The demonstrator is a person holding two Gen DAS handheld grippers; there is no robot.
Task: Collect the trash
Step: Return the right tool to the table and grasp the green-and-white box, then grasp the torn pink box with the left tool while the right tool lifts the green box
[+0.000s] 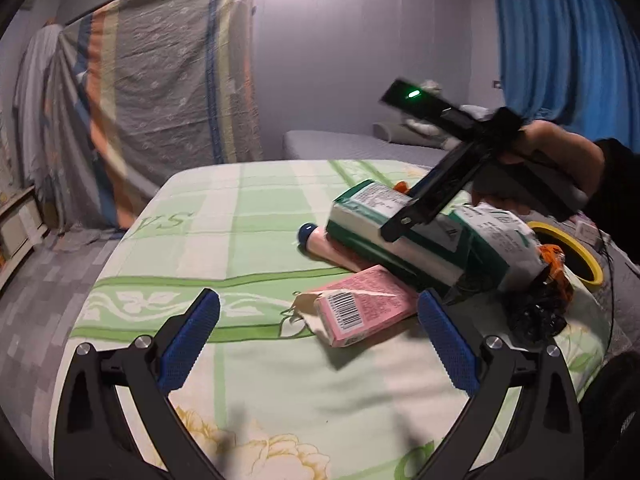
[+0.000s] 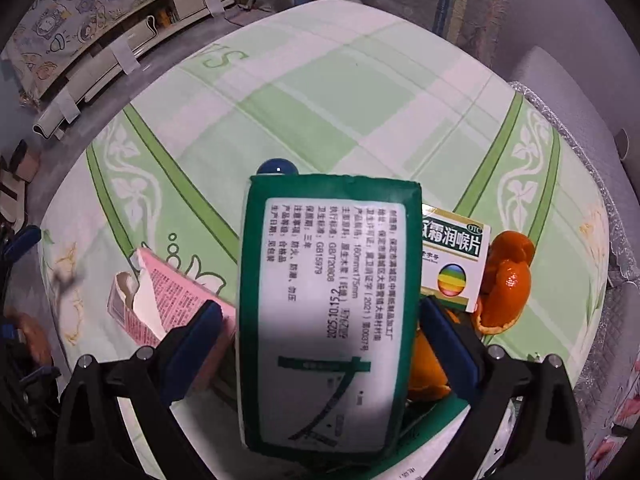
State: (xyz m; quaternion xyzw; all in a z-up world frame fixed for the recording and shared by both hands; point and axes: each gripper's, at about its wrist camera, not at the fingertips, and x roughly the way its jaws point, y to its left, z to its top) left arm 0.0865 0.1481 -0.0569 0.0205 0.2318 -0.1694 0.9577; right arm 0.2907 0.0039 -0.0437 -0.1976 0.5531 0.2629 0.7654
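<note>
A green tissue pack point(image 2: 326, 304) with a white label lies between the blue pads of my right gripper point(image 2: 320, 332), which close in on its sides. In the left wrist view the pack point(image 1: 396, 228) is on a trash pile, with the right gripper point(image 1: 424, 204) reaching down on it. A torn pink box point(image 1: 360, 308) point(image 2: 168, 300) lies in front. A pink tube with a blue cap point(image 1: 320, 242) sits under the pack. Orange peel point(image 2: 506, 280) and a lozenge box point(image 2: 454, 256) lie to the right. My left gripper point(image 1: 320, 332) is open and empty, just short of the pink box.
The pile sits on a round table with a green patterned cloth point(image 1: 240, 216). A roll of yellow tape point(image 1: 572, 252) and crumpled black plastic point(image 1: 536, 312) lie at the right. A bed point(image 1: 360, 144) and blue curtain point(image 1: 560, 40) are behind. Shelves point(image 2: 120, 40) stand beyond the table.
</note>
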